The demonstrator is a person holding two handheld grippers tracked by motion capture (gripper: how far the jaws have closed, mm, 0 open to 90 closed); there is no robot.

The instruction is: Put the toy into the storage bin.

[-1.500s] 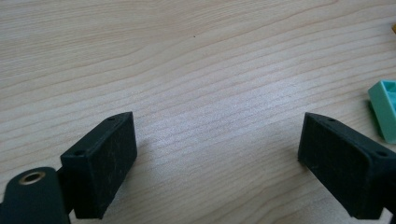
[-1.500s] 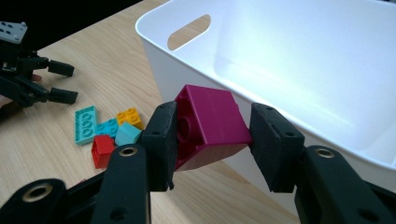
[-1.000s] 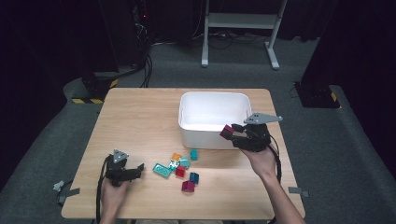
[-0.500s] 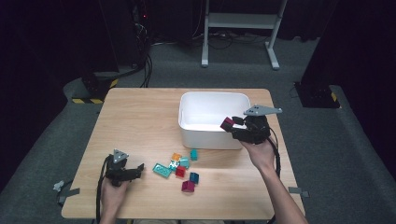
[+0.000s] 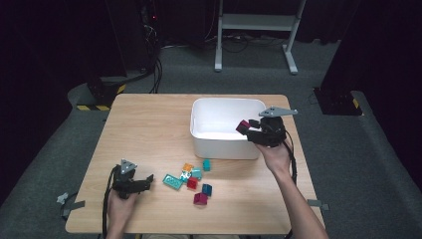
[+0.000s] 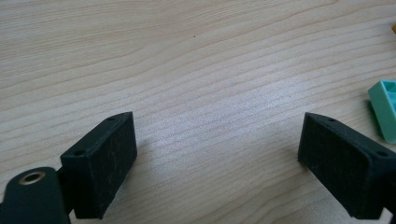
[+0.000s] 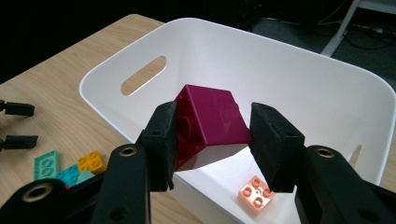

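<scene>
At the lower left of the high view, the left hand-held gripper (image 5: 145,180) rests low on the wooden counter (image 5: 149,124), its jaws spread wide with nothing between them. In the left gripper view only bare wood grain lies between the pads, and a mint-green brick (image 6: 385,108) sits at the right edge of the frame, just beyond the right jaw. The gripper points toward the loose bricks, so it looks parked within easy reach of the next pick.

Toward the lower middle of the high view lies the scatter of bricks (image 5: 191,178): teal, orange, red, blue and magenta pieces bunched close together in front of the tub, apart from both grippers. They look like the stock waiting to be cleared.

Right of centre stands the white tub (image 5: 226,144), its long near wall facing the person. In the right gripper view one pale peach brick (image 7: 255,193) already lies on its floor, at the lower right of that frame.

At the right, the right hand-held gripper (image 5: 247,129) hangs over the tub's near right rim, jaws partly closed and clamped on the magenta sloped brick (image 7: 210,123), pads pressing its two opposite sides. The brick sits tilted in the air above the tub's open interior, clear of the wall, which seems the right place to let it drop inside rather than onto the counter.
</scene>
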